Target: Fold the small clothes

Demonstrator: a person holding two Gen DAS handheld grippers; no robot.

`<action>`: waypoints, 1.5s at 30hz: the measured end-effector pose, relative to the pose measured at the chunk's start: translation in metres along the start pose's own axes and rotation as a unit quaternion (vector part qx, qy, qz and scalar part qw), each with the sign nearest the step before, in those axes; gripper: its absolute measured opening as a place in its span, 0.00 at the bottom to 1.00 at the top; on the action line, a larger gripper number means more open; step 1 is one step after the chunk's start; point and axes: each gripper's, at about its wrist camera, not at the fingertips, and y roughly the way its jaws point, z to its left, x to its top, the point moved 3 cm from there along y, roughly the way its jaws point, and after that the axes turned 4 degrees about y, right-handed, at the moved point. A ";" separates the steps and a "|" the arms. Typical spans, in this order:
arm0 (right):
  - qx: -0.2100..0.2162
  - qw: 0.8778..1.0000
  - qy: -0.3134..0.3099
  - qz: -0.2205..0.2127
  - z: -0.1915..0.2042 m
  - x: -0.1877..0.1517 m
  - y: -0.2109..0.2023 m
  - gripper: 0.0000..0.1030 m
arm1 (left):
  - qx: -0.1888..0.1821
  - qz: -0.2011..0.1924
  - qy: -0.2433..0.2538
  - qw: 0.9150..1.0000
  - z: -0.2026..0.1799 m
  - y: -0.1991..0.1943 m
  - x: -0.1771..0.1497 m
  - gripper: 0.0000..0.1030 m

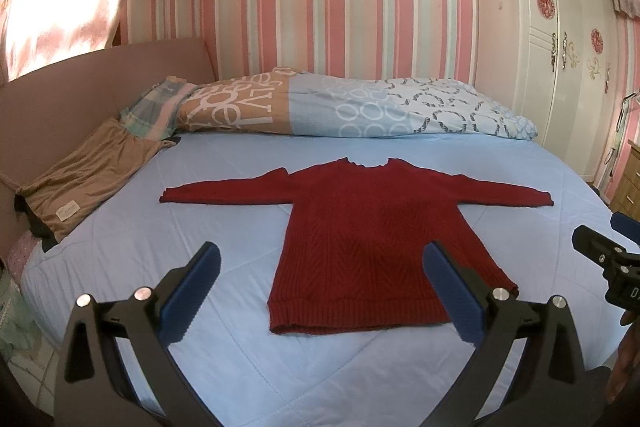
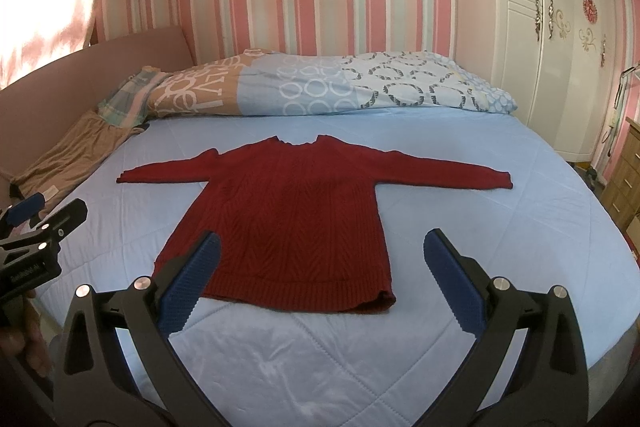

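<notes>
A dark red knit sweater (image 1: 360,235) lies flat on the light blue bed (image 1: 224,211), both sleeves spread out, hem toward me; it also shows in the right wrist view (image 2: 296,223). My left gripper (image 1: 322,259) is open and empty, held above the bed's near edge just short of the hem. My right gripper (image 2: 322,251) is open and empty, at about the same height over the hem. The right gripper also shows at the left wrist view's right edge (image 1: 608,263), and the left gripper at the right wrist view's left edge (image 2: 36,227).
A folded patterned duvet (image 1: 352,107) lies along the far side of the bed. A brown garment (image 1: 84,183) lies at the bed's left edge beside the pink headboard (image 1: 60,99). A white wardrobe (image 1: 560,59) and a wooden drawer unit (image 2: 624,179) stand at the right.
</notes>
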 end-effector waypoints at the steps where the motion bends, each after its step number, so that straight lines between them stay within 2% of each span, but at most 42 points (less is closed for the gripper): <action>1: 0.000 1.000 0.000 0.000 0.000 0.000 0.000 0.97 | 0.000 0.000 0.000 1.000 0.000 0.000 0.000 0.99; 45: -0.004 1.000 -0.003 0.007 0.002 -0.011 0.009 0.97 | 0.003 0.006 -0.009 1.000 0.001 0.007 -0.008 0.99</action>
